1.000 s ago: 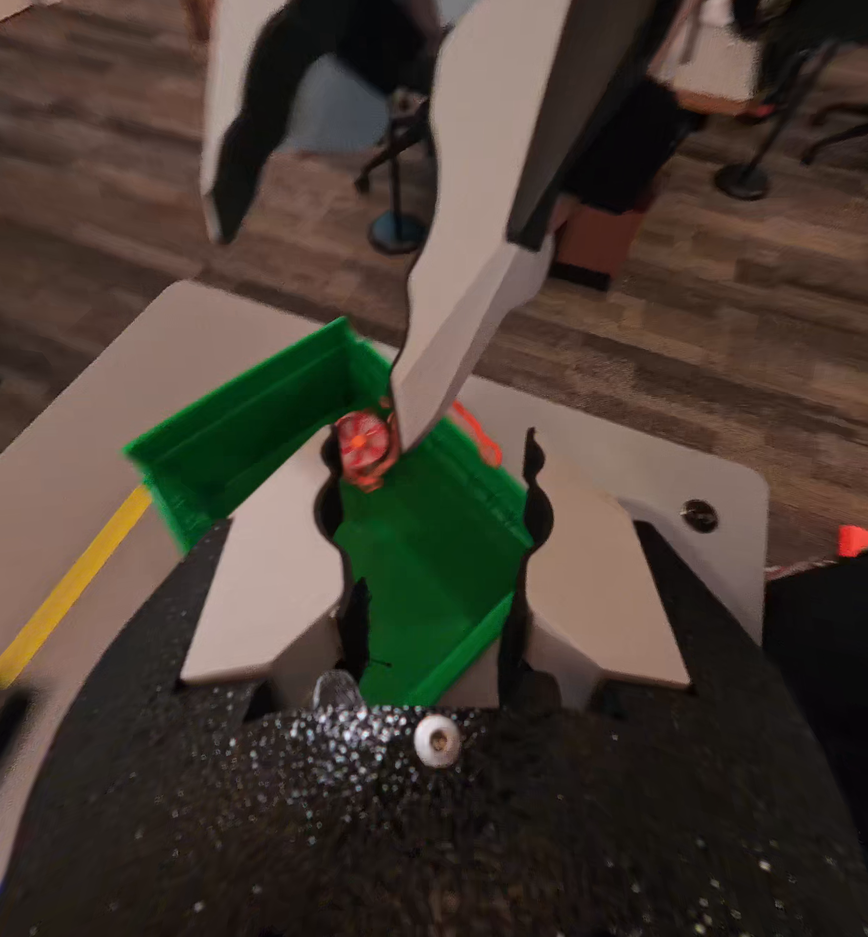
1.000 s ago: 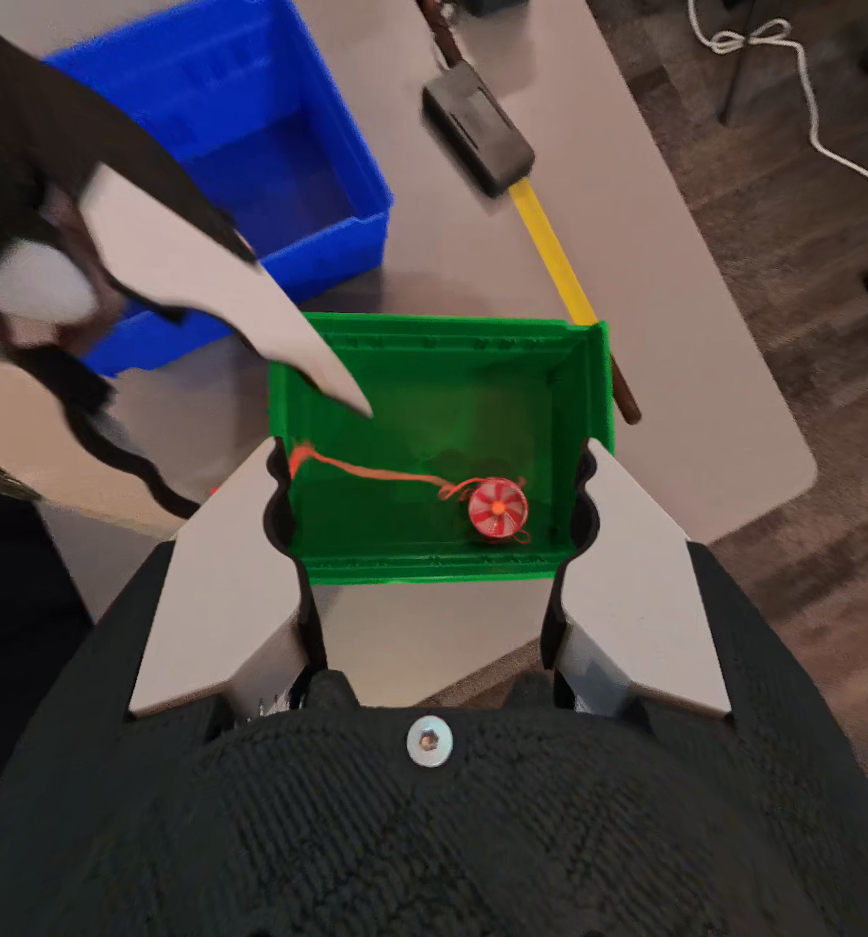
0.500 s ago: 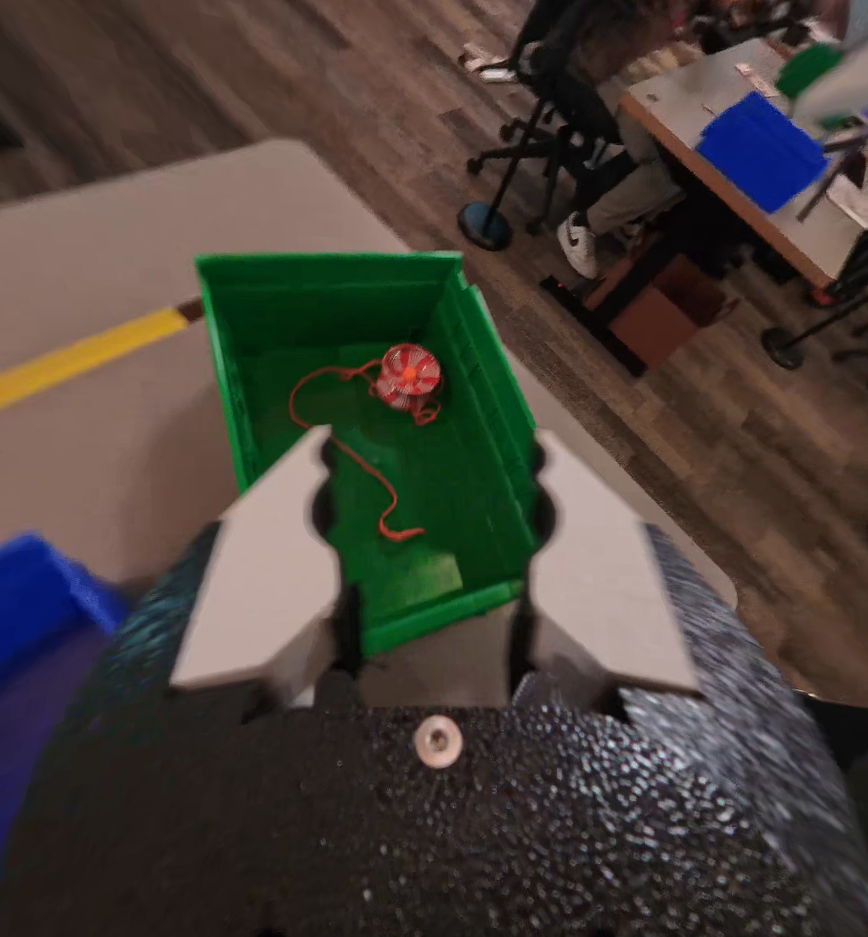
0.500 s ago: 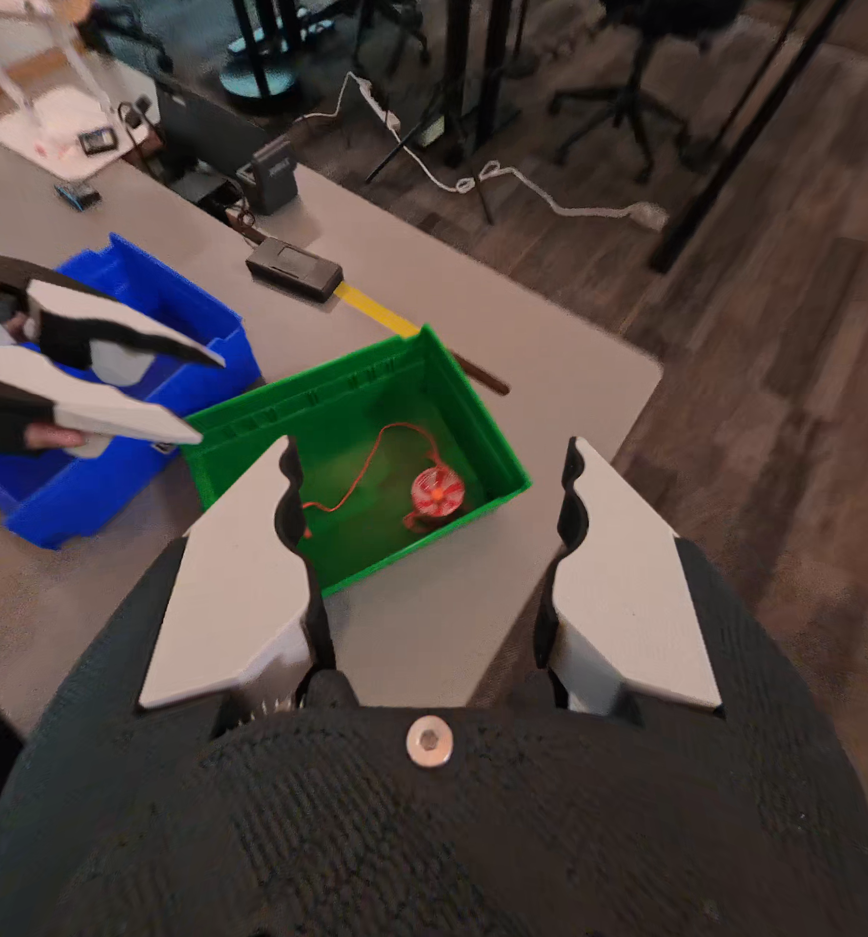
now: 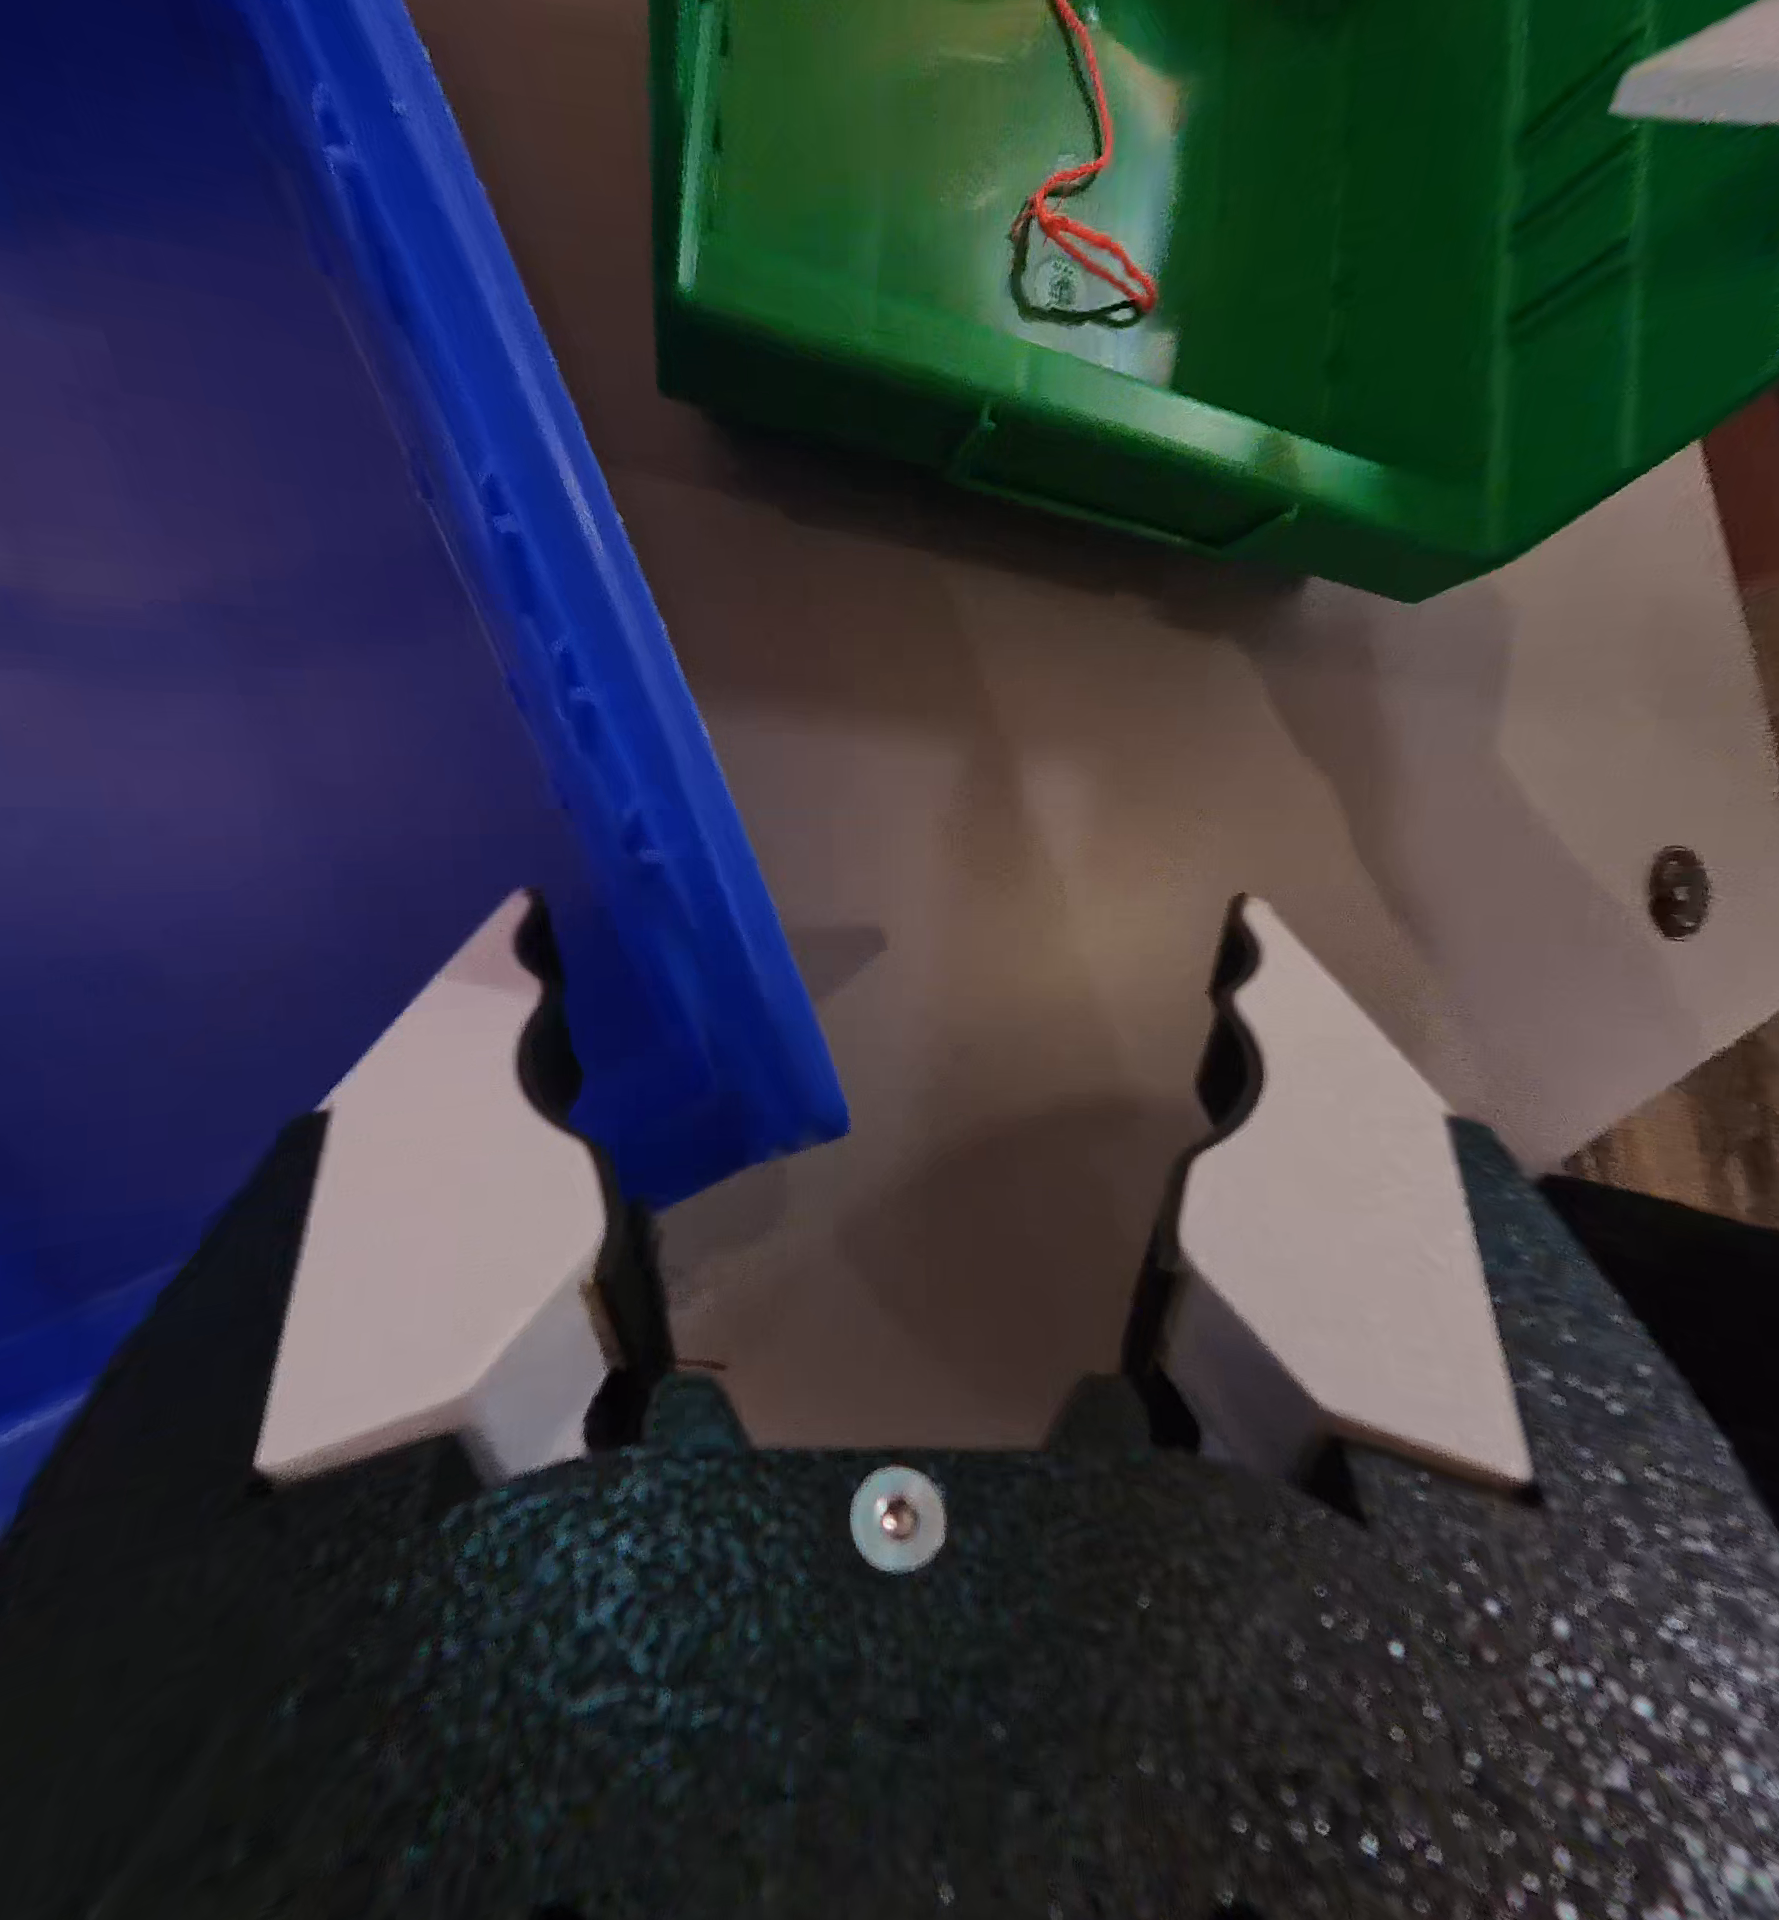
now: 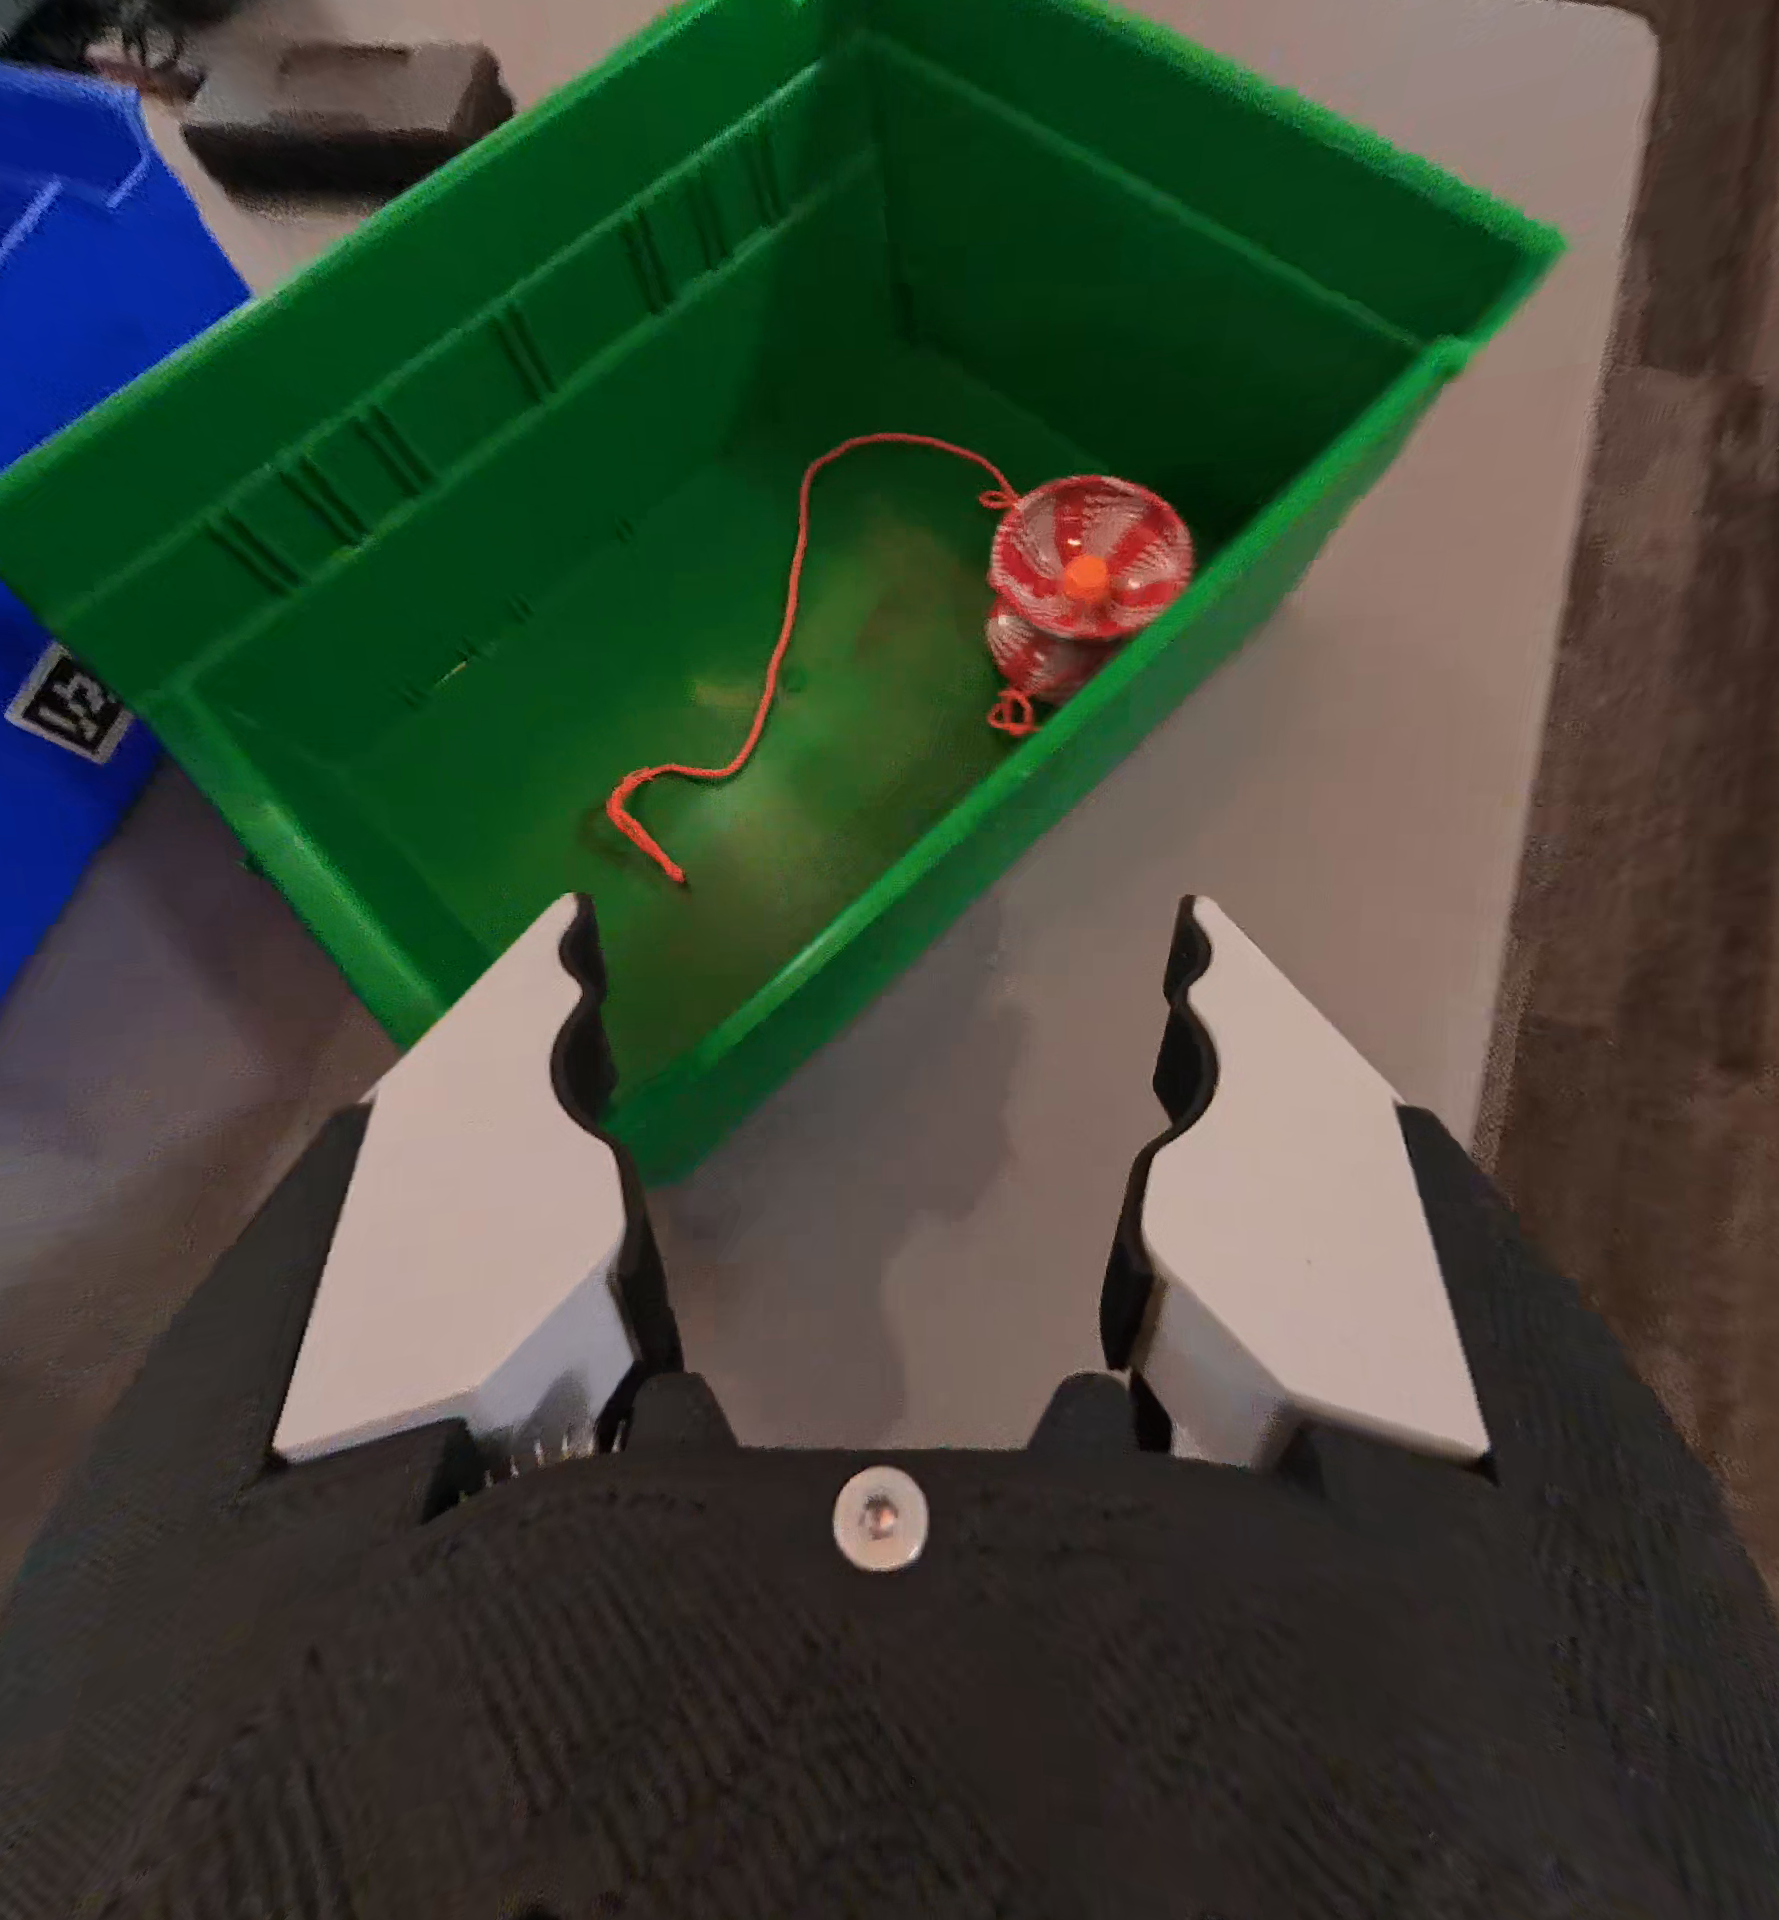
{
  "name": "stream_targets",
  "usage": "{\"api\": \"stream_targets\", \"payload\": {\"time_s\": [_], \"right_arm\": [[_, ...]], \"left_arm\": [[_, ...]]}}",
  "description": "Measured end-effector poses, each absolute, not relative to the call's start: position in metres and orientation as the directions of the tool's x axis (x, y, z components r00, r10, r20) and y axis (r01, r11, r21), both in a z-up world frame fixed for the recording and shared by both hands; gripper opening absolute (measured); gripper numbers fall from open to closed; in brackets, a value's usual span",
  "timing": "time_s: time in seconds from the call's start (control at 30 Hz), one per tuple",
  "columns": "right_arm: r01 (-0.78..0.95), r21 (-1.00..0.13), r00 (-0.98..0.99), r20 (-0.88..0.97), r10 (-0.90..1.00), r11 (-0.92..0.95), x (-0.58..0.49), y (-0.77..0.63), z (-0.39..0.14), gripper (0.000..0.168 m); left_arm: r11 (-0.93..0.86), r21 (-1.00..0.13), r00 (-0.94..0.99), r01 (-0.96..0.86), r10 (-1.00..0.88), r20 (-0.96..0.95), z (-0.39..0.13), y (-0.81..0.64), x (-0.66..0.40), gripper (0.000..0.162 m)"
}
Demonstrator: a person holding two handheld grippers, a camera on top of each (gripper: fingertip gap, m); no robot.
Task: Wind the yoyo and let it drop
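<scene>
A red and white yoyo (image 6: 1082, 582) lies in the green bin (image 6: 594, 343) near its right wall, with its red string (image 6: 791, 644) loose across the bin floor. My right gripper (image 6: 880, 914) is open and empty, just in front of the bin's near corner. My left gripper (image 5: 880, 914) is open and empty, low over the table between the two bins. In the left wrist view the green bin (image 5: 1384, 364) is at the top and only the end of the string (image 5: 1077, 239) shows in it. A grey fingertip of the right gripper (image 5: 1737, 94) shows at the top right edge.
A blue bin (image 5: 241, 623) stands to the left of the green bin; it also shows in the right wrist view (image 6: 43, 436). A black box (image 6: 345, 114) lies behind on the grey table (image 5: 1020, 779). The table edge and wooden floor (image 6: 1695, 727) are to the right.
Both grippers have dropped low and close to the table. The left one swung down between the bins; the right one closed in on the green bin. The yoyo lies unmoved.
</scene>
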State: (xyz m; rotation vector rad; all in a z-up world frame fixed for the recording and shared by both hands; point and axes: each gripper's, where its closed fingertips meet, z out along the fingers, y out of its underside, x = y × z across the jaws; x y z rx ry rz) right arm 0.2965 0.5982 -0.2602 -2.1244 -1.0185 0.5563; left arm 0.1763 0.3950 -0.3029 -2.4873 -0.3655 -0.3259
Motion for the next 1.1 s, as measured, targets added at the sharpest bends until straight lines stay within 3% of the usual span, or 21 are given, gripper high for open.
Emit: {"api": "stream_targets", "payload": {"time_s": [0.07,0.17,0.23,0.3,0.37,0.43,0.5,0.77,0.97,1.1], "right_arm": [[0.473,-0.748,0.582,-0.131,0.803,-0.465,0.281,0.598,-0.258,0.095],[0.483,-0.667,0.557,-0.267,0.787,-0.567,0.262,0.586,-0.267,0.06],[0.495,-0.658,0.579,-0.236,0.78,-0.567,0.261,0.589,-0.27,0.035],[0.506,-0.662,0.581,-0.211,0.786,-0.552,0.26,0.589,-0.27,0.034],[0.524,-0.658,0.572,-0.198,0.796,-0.541,0.259,0.589,-0.27,0.033],[0.54,-0.654,0.562,-0.189,0.805,-0.53,0.256,0.588,-0.27,0.031],[0.557,-0.652,0.545,-0.18,0.819,-0.514,0.249,0.585,-0.27,0.03],[0.652,-0.65,0.379,-0.167,0.91,-0.39,0.2,0.532,-0.27,0.03],[0.717,-0.639,0.135,-0.264,0.955,-0.278,0.147,0.455,-0.264,0.039],[0.537,-0.806,0.115,-0.221,0.968,-0.248,0.154,0.464,-0.213,0.042]], "left_arm": [[-0.779,-0.558,0.953,0.286,0.174,0.246,-0.307,0.398,0.17,0.095],[-0.811,-0.526,0.965,0.258,0.246,0.093,-0.317,0.391,0.145,0.06],[-0.818,-0.528,0.967,0.23,0.253,0.029,-0.314,0.386,0.136,0.04],[-0.827,-0.535,0.957,0.172,0.268,-0.106,-0.306,0.374,0.12,0.021],[-0.768,-0.613,0.941,0.186,0.319,-0.114,-0.289,0.36,0.11,0.001],[-0.683,-0.69,0.936,0.239,0.352,-0.025,-0.27,0.344,0.107,0.001],[-0.65,-0.742,0.953,0.163,0.299,-0.053,-0.253,0.328,0.112,0.002],[-0.528,-0.818,0.846,0.226,0.523,-0.104,-0.21,0.245,0.111,0.003],[-0.452,-0.885,0.803,0.109,0.566,-0.19,-0.151,0.227,0.095,0.003],[-0.418,-0.908,0.844,-0.034,0.475,-0.251,-0.107,0.262,0.108,0.003]]}}
